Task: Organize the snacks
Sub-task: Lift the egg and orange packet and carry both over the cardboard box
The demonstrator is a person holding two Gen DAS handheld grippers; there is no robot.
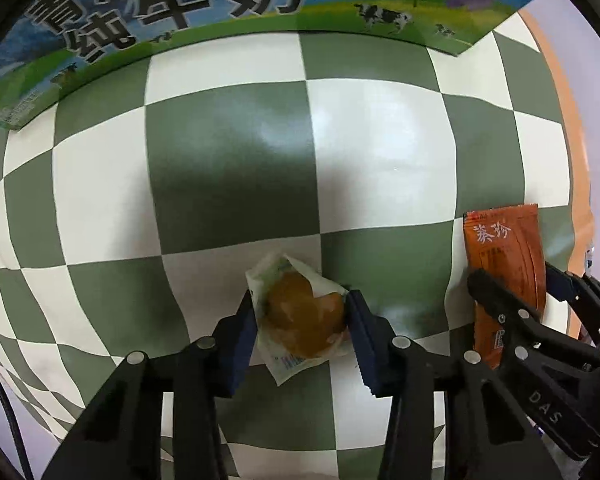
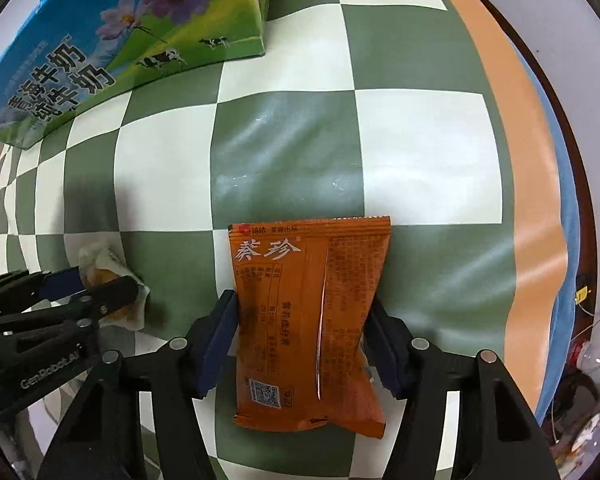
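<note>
A large milk carton box (image 2: 112, 52), printed with cows, flowers and black Chinese characters, stood at the far left of the green-and-white checked tablecloth (image 2: 284, 148), well apart from both snacks, with bare cloth between it and them. Past the cloth's orange border (image 2: 528, 184), at the right edge of the right wrist view, lay some floor clutter too blurred to name. There were two snacks and two grippers, one box. The left gripper (image 1: 302, 316) had its blue pads pressed against either side of a pastry in a clear wrapper (image 1: 300, 316), a round brownish piece sealed in whitish film; its jaws were narrowed to the width of the pastry, and the wrapper's loose ends ran forward and back, away from the camera. The right gripper (image 2: 300, 332) gripped an orange snack packet (image 2: 308, 320) across its middle, the pads squeezing the sides in so that the packet was waisted there. The packet's long axis ran along the fingers, its crimped top edge pointing away toward the far side of the table and its QR-code end nearest the camera. The two held snacks sat near each other, the pastry to the left of the packet, both low over the near part of the cloth.
</note>
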